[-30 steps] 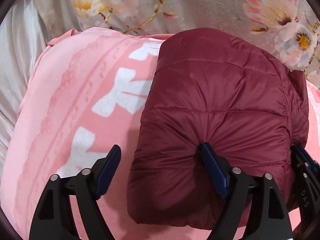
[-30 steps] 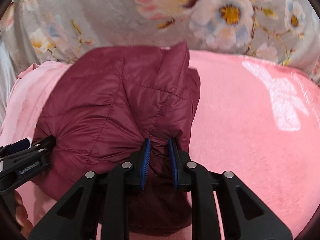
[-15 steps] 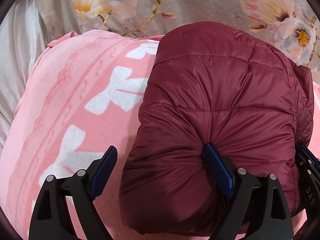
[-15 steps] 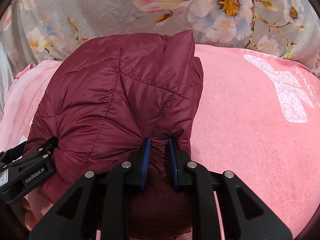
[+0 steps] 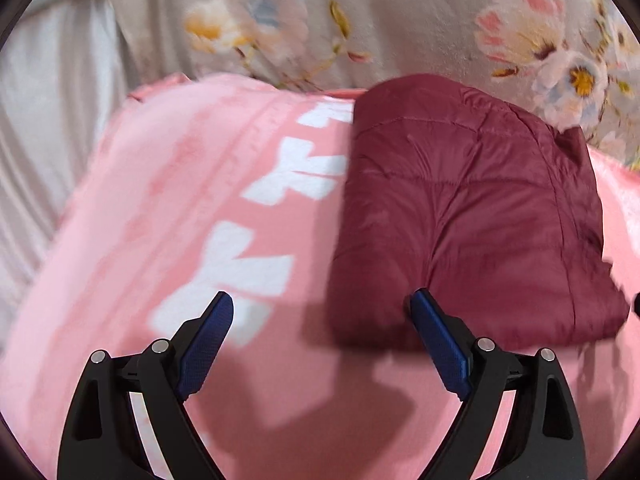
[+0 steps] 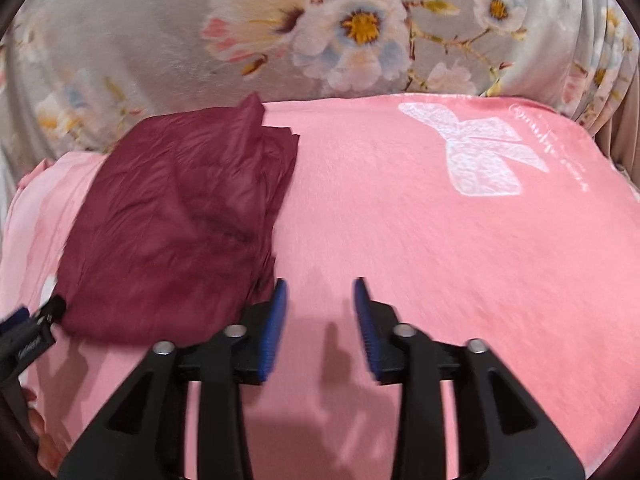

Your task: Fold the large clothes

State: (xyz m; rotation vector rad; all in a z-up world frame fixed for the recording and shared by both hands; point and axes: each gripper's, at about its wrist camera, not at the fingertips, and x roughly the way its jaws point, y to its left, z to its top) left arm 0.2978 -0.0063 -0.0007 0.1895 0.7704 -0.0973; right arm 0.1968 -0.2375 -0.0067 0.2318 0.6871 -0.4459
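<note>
A dark red quilted jacket [image 5: 464,216] lies folded into a compact bundle on a pink blanket [image 5: 224,208]. In the right wrist view the same jacket [image 6: 180,224] sits at the left. My left gripper [image 5: 322,312] stands wide open just short of the bundle's near edge, nothing between its fingers. My right gripper [image 6: 320,292] hovers over bare blanket to the right of the jacket; its jaws are opening and nothing is between them. The left gripper's tip [image 6: 24,328] shows at the far left edge of the right wrist view, by the bundle's near corner.
The pink blanket [image 6: 460,248] carries white bow prints [image 6: 476,152] and spreads far to the right of the jacket. A grey floral cover [image 6: 320,32] rises behind it. Pale fabric [image 5: 44,128] hangs at the left.
My right gripper let go of the jacket's near edge, opened and drew back to the right. My left gripper pulled back off the bundle. The jacket now lies free.
</note>
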